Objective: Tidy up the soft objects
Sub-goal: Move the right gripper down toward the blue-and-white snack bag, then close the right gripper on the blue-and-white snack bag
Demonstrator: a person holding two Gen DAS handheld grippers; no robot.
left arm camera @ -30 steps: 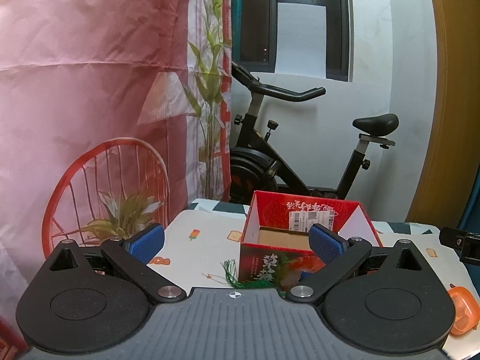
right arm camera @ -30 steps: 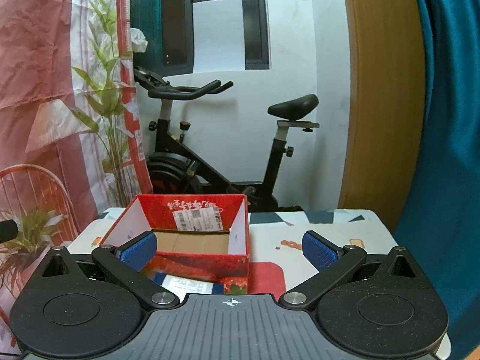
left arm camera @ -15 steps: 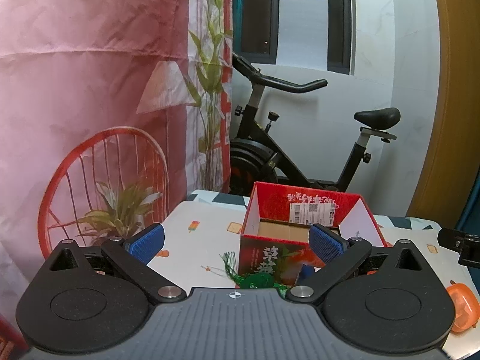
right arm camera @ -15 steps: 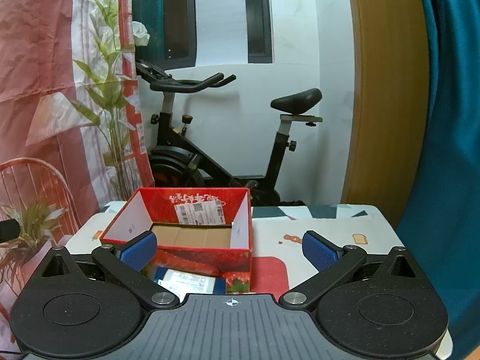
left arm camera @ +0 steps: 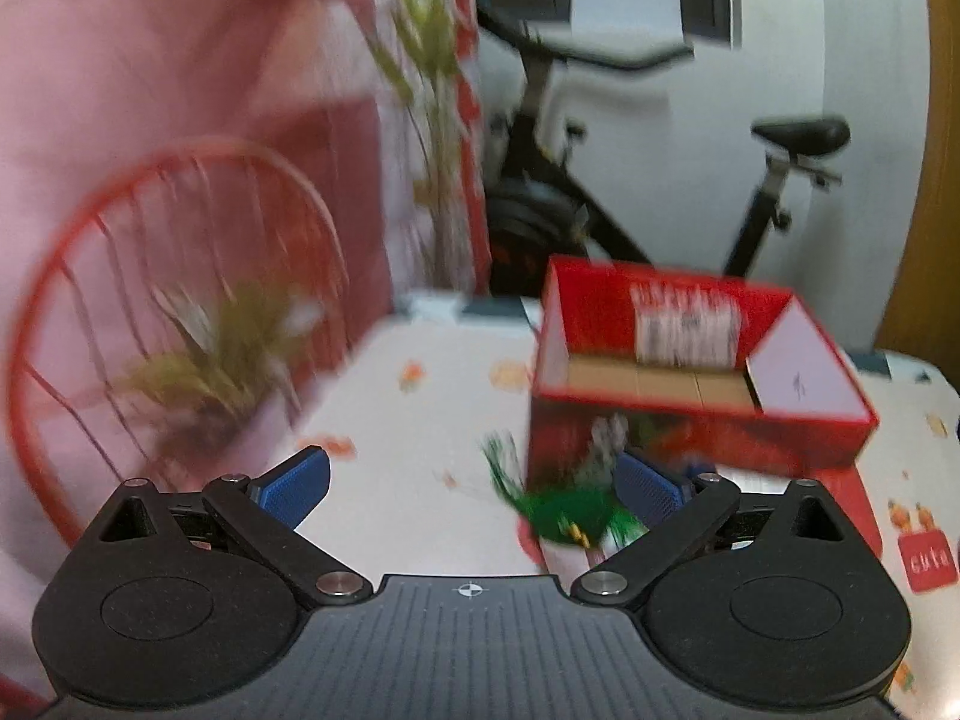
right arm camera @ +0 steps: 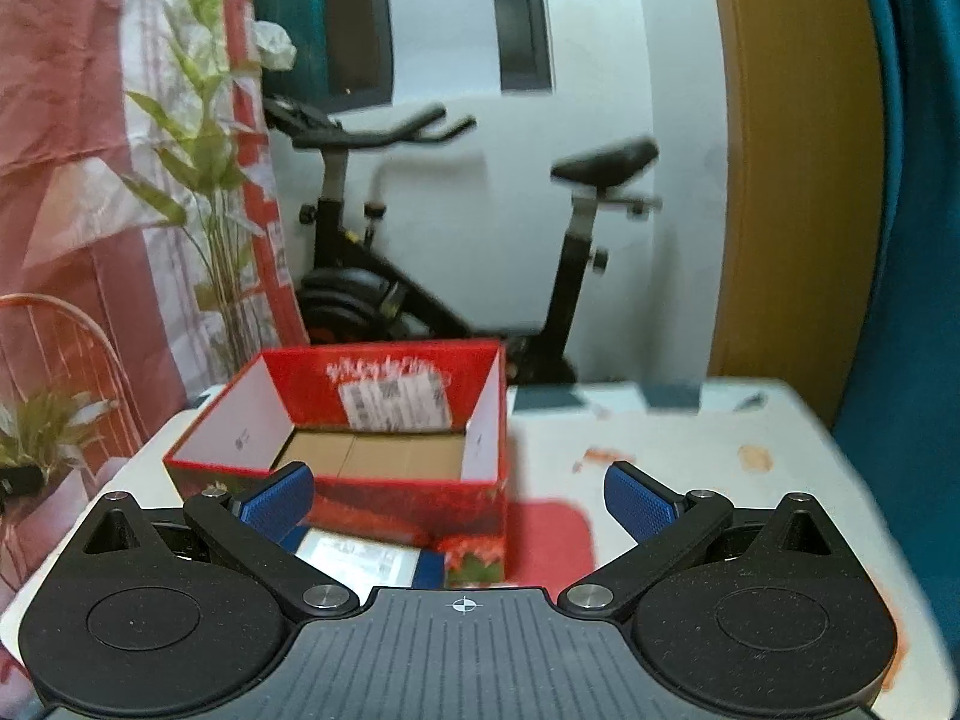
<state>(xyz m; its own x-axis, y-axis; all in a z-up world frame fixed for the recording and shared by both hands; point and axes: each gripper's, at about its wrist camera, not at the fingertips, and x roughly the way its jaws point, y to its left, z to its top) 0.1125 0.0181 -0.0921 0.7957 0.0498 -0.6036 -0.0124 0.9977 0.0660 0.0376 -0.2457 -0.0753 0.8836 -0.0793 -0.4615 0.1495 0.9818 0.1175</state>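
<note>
An open red cardboard box (left arm camera: 702, 372) stands on the white patterned table (left arm camera: 414, 450), its brown bottom bare. A green tasselled soft object (left arm camera: 564, 510) lies at the box's near left corner, just left of my right-hand blue pad. My left gripper (left arm camera: 474, 486) hovers open over the table, nothing between its pads. In the right wrist view the same red box (right arm camera: 384, 420) sits ahead and left. A blue and white packet (right arm camera: 360, 561) lies against the box's front, just behind my open right gripper (right arm camera: 462, 498). Both views are motion-blurred.
An exercise bike (right arm camera: 456, 252) stands behind the table against the white wall. A pink printed backdrop (left arm camera: 180, 180) hangs along the left. A teal curtain (right arm camera: 906, 300) and a wooden panel (right arm camera: 798, 180) border the right. A red patch (right arm camera: 552, 540) marks the tablecloth.
Both cameras have tilted down and moved closer to the red box, which now shows more of its inside. The orange item at the left view's right edge has left the frame. Both grippers remain open.
</note>
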